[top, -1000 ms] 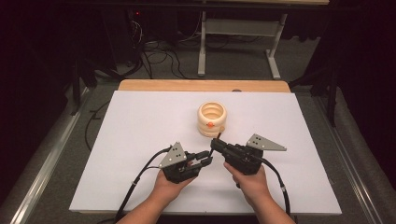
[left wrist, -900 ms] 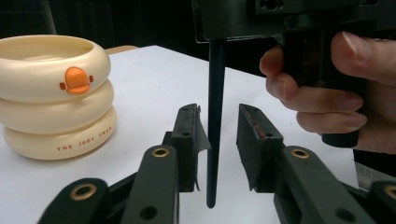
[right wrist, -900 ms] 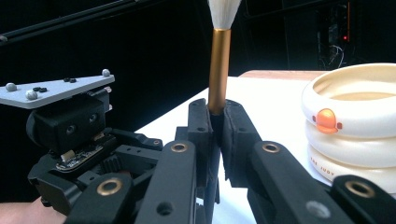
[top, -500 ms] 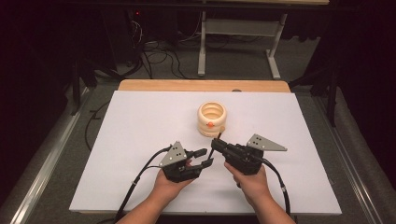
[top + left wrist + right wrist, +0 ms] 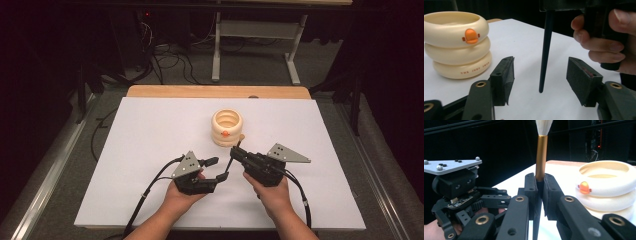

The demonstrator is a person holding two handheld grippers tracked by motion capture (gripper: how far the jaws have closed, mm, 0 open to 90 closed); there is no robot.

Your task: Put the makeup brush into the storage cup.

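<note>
The brush (image 5: 541,152) stands clamped between the jaws of the right gripper (image 5: 538,195), gold ferrule and white bristles above the pads, its thin black handle (image 5: 545,50) running on past them. In the high view it lies near the table's middle, slightly toward six o'clock, bristle end pointing to twelve o'clock at the holder and handle tip angled toward seven o'clock. The right gripper (image 5: 239,156) is fully closed on it, held in the right hand (image 5: 272,192).

The handle tip hangs between the pads of the left gripper (image 5: 541,75) without touching either — those jaws have just been opening and stand about half spread, gripping nothing. The left gripper (image 5: 216,169) sits at nine o'clock of the right one, held in the left hand (image 5: 182,200).

At twelve o'clock of both grippers, just beyond the bristles, stands a cream ringed holder (image 5: 226,127) with an orange duck bill — on the white table (image 5: 150,130).
</note>
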